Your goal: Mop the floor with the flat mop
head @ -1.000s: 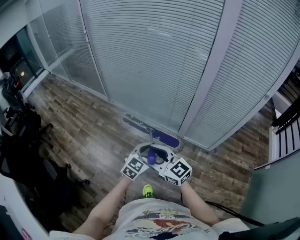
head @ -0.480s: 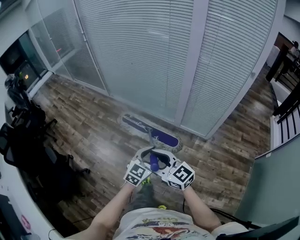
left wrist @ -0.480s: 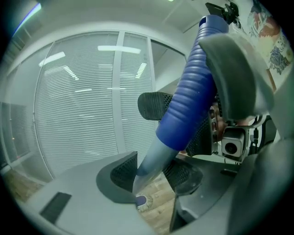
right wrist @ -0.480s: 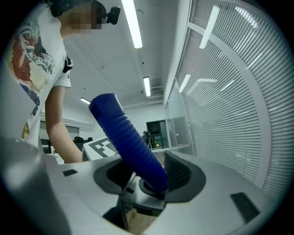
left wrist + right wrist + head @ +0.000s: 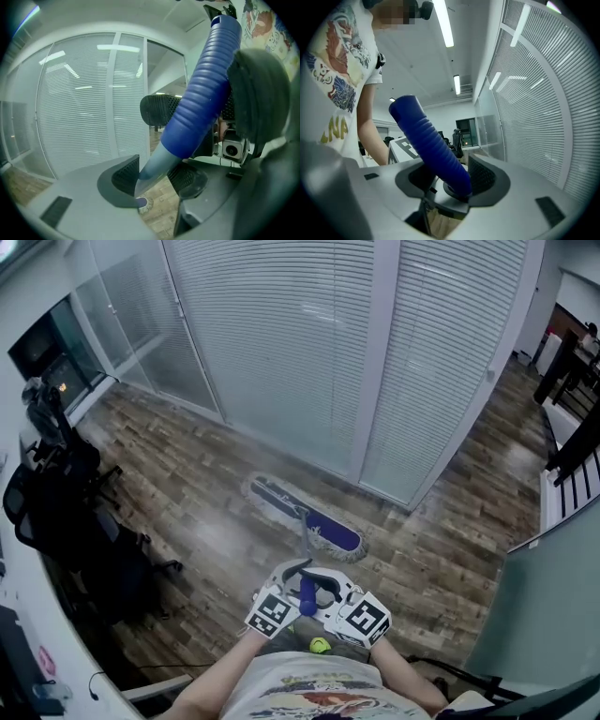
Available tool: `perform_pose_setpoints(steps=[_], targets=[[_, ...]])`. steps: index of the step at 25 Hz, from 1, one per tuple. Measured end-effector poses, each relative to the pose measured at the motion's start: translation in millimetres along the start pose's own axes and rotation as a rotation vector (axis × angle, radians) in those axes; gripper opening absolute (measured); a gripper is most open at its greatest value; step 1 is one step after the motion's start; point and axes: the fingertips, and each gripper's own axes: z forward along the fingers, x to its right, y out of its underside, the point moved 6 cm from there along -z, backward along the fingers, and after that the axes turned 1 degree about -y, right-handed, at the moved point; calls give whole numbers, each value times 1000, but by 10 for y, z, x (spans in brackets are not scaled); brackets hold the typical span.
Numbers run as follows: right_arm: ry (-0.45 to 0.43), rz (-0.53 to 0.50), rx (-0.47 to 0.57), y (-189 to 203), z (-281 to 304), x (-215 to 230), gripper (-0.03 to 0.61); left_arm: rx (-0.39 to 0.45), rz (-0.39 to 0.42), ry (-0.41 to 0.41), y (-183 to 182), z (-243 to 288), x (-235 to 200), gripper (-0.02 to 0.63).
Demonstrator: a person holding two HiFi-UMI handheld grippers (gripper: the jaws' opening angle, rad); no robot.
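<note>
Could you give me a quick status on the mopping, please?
Left gripper and right gripper on the mop handle, left fingers just eased wider. Mop head flat on floor beside glass wall. Chair off left, apart.

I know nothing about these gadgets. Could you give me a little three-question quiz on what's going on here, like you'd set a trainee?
1. True or false: the mop head lies flat on the wooden floor.
2. What colour is the ribbed grip of the mop handle? A red, B blue, C green.
3. How many grippers hold that handle?

Key: 1 true. 2 B. 3 Two: the left gripper and the right gripper each hold it between their fingers. The left one's fingers have just been opening a little, with the handle between them.
</note>
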Motion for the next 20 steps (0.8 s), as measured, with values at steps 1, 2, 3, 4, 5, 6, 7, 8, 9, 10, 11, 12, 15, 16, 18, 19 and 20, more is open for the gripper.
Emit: perform_pose_setpoints(steps=[1, 2, 3, 4, 5, 6, 7, 8, 9, 10, 11, 12, 15, 16, 18, 19, 20], targets=[[0, 3, 0, -29, -28, -83, 199, -1, -6, 2, -21, -65, 65, 153], [-1, 5, -4, -51, -43, -165, 199, -2, -10, 4, -32, -133, 121, 153], [-4, 5, -12, -70, -50, -246, 199, -4, -14, 6, -36, -201, 170, 153], [-7, 5, -20, -85, -49, -326, 199, -2, -18, 9, -35, -271, 213, 153], [-8, 6, -27, -98, -40, -404, 199, 3, -23, 11, -28, -343, 247, 153], [-8, 6, -35, -104, -22, -485, 199, 11, -28, 14, -9, -417, 276, 153], [-7, 4, -44, -97, 5, -570, 199, 20, -30, 17, 25, -492, 301, 153], [-5, -1, -58, -71, 37, -657, 199, 24, -28, 23, 75, -565, 326, 153], [-2, -11, -74, -25, 72, -745, 199, 22, -23, 30, 136, -637, 352, 155], [2, -23, -88, 27, 109, -836, 201, 16, -16, 39, 204, -712, 381, 158], [6, -30, -98, 71, 148, -934, 204, 13, -13, 49, 271, -794, 411, 158], [11, -32, -102, 101, 188, -1034, 205, 15, -15, 56, 329, -882, 438, 160], [35, -38, -94, 137, 328, -1261, 206, 37, -30, 67, 434, -1123, 450, 163], [45, -41, -92, 152, 380, -1318, 206, 43, -31, 70, 469, -1187, 440, 163], [59, -49, -87, 217, 463, -1424, 206, 48, -26, 84, 569, -1286, 436, 164], [65, -55, -76, 261, 489, -1463, 206, 49, -22, 95, 620, -1315, 437, 166], [71, -62, -58, 299, 510, -1487, 206, 53, -16, 108, 662, -1331, 432, 167]])
